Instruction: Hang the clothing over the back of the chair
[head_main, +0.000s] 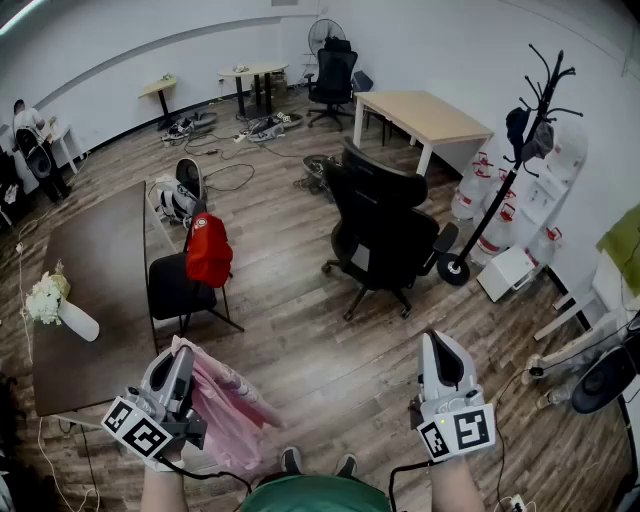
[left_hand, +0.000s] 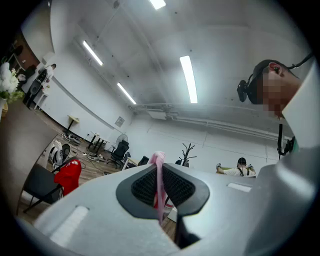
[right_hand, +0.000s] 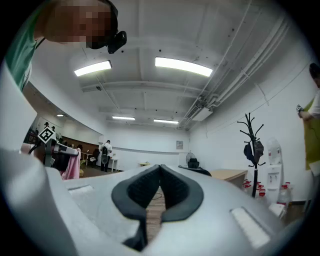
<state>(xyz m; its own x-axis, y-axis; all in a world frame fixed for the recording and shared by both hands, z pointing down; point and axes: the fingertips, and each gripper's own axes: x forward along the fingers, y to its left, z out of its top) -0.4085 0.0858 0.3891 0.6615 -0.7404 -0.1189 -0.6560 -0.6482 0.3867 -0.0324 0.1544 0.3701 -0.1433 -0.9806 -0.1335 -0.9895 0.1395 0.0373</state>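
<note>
Left tongs (head_main: 182, 358) are clamped shut on a thin fold of the pink garment (head_main: 228, 408), which hangs in loose folds from them, low at the person's left side and just above the wood floor (head_main: 300, 370). Right tongs (right_hand: 160, 170) are closed on nothing, their pads together, held level at the person's right side. The garment looks light, soft and limp: it should drape readily and slide little, but from one pinch it bunches into a rope. A second hold with the free tongs along the same upper edge, well apart from the first, would likely spread it wide enough to lay over a chair back. Beyond the garment stands a small black chair (head_main: 172, 288) with a red item (head_main: 208, 250) over its back, beside a dark worktop (head_main: 95, 260). Farther off, in mid-room, is a black office chair (head_main: 385, 225) with a bare back. Which chair is meant cannot be told.
</note>
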